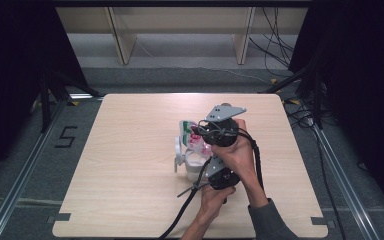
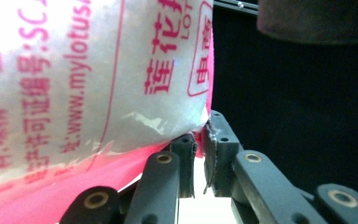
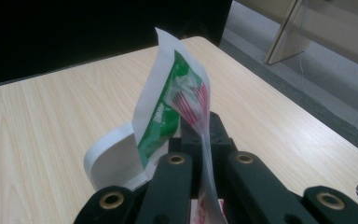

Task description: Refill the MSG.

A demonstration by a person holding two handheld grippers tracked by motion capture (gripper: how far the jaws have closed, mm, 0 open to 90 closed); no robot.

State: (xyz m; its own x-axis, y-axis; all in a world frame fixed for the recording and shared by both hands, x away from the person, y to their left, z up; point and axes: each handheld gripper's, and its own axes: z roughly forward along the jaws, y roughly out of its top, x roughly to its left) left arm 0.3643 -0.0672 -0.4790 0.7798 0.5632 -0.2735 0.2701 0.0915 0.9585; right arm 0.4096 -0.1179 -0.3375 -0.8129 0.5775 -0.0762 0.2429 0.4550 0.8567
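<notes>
Nearest me, my left tool point(image 1: 223, 176) pinches the lower edge of the plastic packet point(image 1: 192, 135), its jaws pressed almost together on the film. Just beyond, my right tool point(image 1: 219, 131) is clamped tight on the packet's upper edge, holding it upright over a white cup point(image 1: 190, 162) near the tabletop point(image 1: 130, 165) centre. Past the far edge, cables point(image 1: 275, 55) lie on the floor by wooden legs point(image 1: 122, 42).

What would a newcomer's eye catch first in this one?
The printed plastic packet, white with pink and green, stands out near the middle of the wooden table, pinched between both grippers. The right gripper clamps one edge and the left gripper another. A white cup sits just beneath.
</notes>
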